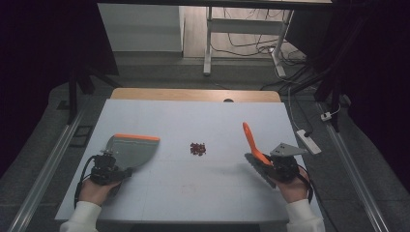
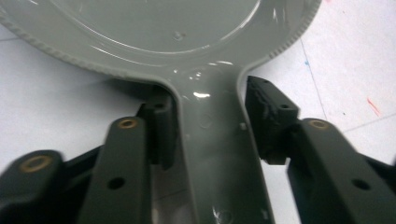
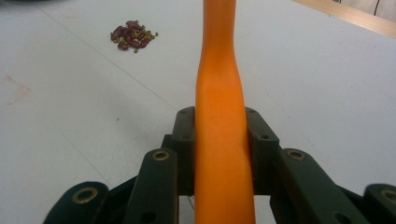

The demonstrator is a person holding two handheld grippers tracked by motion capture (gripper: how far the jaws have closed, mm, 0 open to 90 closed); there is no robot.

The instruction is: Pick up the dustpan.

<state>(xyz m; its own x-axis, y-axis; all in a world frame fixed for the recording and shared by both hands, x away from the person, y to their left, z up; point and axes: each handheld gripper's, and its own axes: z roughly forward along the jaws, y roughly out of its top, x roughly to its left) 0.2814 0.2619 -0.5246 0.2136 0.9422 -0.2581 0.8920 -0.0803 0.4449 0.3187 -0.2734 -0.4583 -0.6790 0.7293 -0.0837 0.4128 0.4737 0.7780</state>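
A small pile of dark red beans (image 1: 197, 148) lies at the middle of the white table (image 1: 193, 193). On the left rests a grey dustpan (image 1: 130, 149) with an orange front lip, and my left gripper (image 1: 109, 164) is shut on its handle. In the left gripper view, both jaws press the grey handle (image 2: 215, 140) below the pan (image 2: 163, 28). On the right, my right gripper (image 1: 278, 166) is shut on a brush with an orange handle (image 1: 251, 140) and dark bristles (image 1: 256, 166). In the right gripper view, the handle (image 3: 219, 116) rises between the jaws, and the beans (image 3: 132, 35) lie far to the left.
A wooden strip (image 1: 193, 94) runs along the table's far edge. A white power strip (image 1: 308, 141) lies just off the right edge. Desk legs (image 1: 209, 43) and cables stand on the floor beyond. Faint pen marks (image 3: 18, 91) dot the table.
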